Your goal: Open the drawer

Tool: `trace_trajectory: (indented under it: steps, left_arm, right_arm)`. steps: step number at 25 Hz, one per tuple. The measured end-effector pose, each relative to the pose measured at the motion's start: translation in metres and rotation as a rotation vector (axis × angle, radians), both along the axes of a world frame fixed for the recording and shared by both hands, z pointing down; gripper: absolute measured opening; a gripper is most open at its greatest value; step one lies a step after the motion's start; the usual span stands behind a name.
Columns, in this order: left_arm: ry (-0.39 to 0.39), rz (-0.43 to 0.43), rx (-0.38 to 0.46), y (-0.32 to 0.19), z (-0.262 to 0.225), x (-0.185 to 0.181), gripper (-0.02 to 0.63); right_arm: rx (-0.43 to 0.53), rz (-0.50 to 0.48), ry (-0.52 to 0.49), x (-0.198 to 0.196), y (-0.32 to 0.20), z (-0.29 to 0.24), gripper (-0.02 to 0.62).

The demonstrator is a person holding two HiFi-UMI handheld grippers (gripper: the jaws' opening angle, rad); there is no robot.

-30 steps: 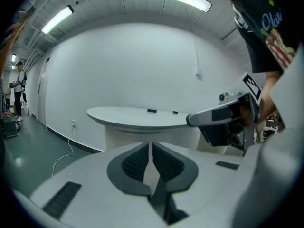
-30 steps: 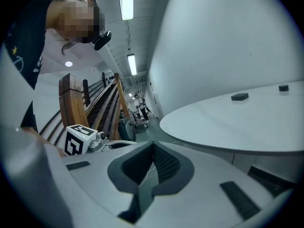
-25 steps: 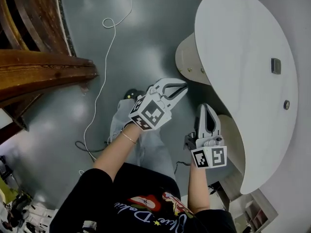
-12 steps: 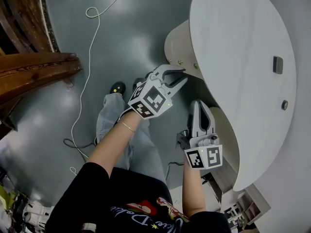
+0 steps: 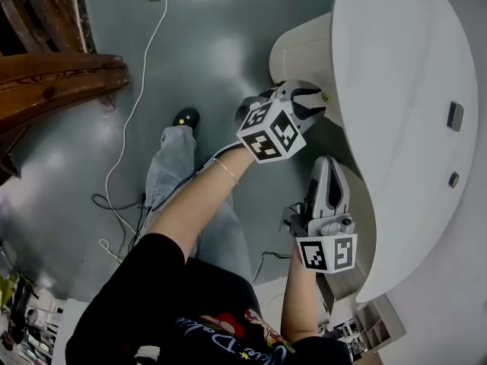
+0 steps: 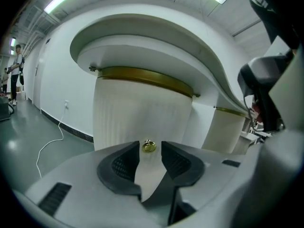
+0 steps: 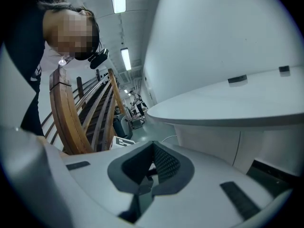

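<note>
A cream, ribbed, curved drawer front (image 6: 137, 118) with a small brass knob (image 6: 149, 146) sits under the white oval desk top (image 5: 403, 90). In the head view the same cabinet (image 5: 300, 44) shows beside the desk edge. My left gripper (image 5: 306, 103) points at it, its jaws opening. In the left gripper view the knob lies just beyond the left gripper (image 6: 150, 153) tips, in line with the gap, untouched. My right gripper (image 5: 327, 172) hangs lower, near a second pedestal, and the right gripper view shows the right gripper (image 7: 153, 146) shut on nothing.
A wooden stair rail (image 5: 53, 82) runs along the left. A white cable (image 5: 129, 120) trails over the grey floor. The person's leg and shoe (image 5: 185, 117) stand below the left arm. A second cream pedestal (image 5: 359, 204) is under the desk at right.
The left gripper has moved down and toward the cabinet, and its jaws have gone from shut to open. The right gripper has hardly shifted.
</note>
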State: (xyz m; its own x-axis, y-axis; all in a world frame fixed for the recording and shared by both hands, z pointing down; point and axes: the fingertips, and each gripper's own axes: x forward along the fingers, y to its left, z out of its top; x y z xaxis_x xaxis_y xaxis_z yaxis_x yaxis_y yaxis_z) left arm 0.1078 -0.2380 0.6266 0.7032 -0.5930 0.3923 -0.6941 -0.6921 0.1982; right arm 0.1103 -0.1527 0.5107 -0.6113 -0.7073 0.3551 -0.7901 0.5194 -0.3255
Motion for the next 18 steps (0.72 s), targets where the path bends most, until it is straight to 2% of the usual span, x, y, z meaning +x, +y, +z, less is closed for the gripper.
trace_trajectory:
  steps: [4,8,14,18]
  left_arm:
    - [-0.009,-0.013,-0.026,-0.003,0.013,0.005,0.126]
    - [0.0,-0.061,-0.045,-0.009,0.017,0.009,0.126]
    - [-0.006,-0.069,-0.038,-0.016,0.017,0.016,0.127]
    - [0.01,-0.076,-0.045,-0.017,0.018,0.012,0.104]
  right_arm:
    - [-0.005,0.01,0.0,0.005,0.002,0.002,-0.005]
    - [-0.017,0.029,-0.007,0.009,0.002,0.005,-0.004]
    - [-0.016,0.031,-0.009,0.008,0.004,0.004,-0.003]
    - [-0.013,0.036,-0.004,0.008,0.005,0.003,-0.004]
